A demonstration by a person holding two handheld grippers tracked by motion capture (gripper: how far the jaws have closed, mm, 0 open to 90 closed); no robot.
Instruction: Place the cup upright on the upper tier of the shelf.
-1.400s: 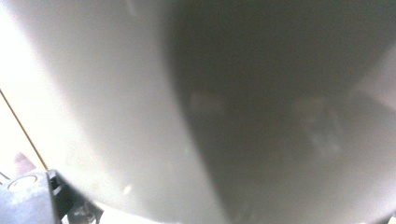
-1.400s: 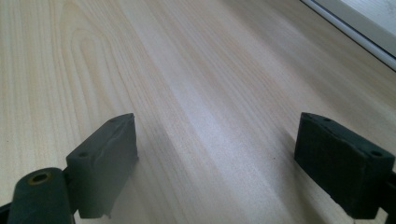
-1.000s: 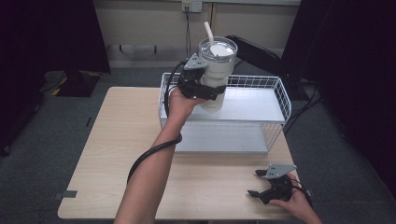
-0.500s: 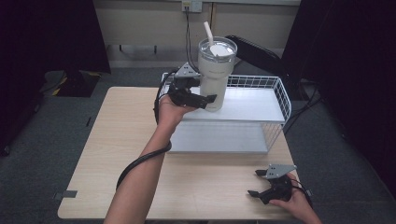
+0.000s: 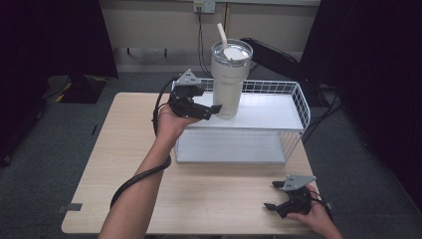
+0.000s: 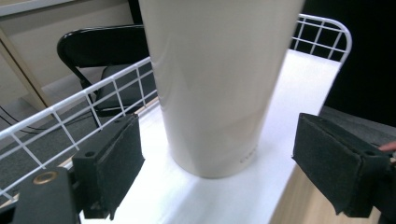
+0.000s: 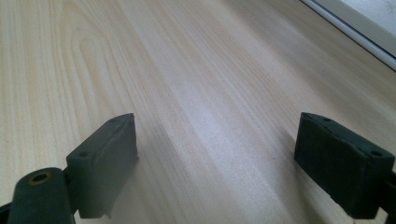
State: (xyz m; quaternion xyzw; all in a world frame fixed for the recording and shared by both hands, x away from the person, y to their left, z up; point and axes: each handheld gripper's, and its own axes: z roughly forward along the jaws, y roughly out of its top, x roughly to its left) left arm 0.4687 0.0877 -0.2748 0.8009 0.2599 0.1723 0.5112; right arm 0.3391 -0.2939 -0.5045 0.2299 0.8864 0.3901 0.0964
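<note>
Wooden table (image 5: pixel 124 149), bearing a white wire shelf (image 5: pixel 298 99). Up on the shelf's top deck, by the left rail: cream tumbler (image 5: pixel 228 84), upright on its flat base, likely set there for storing. Just beside its foot, left gripper (image 5: pixel 214 110), jaws just opened, spread wide, clear of it. Resting low over the tabletop, out of the way, right gripper (image 5: pixel 272 195), likewise spread and empty.
</note>
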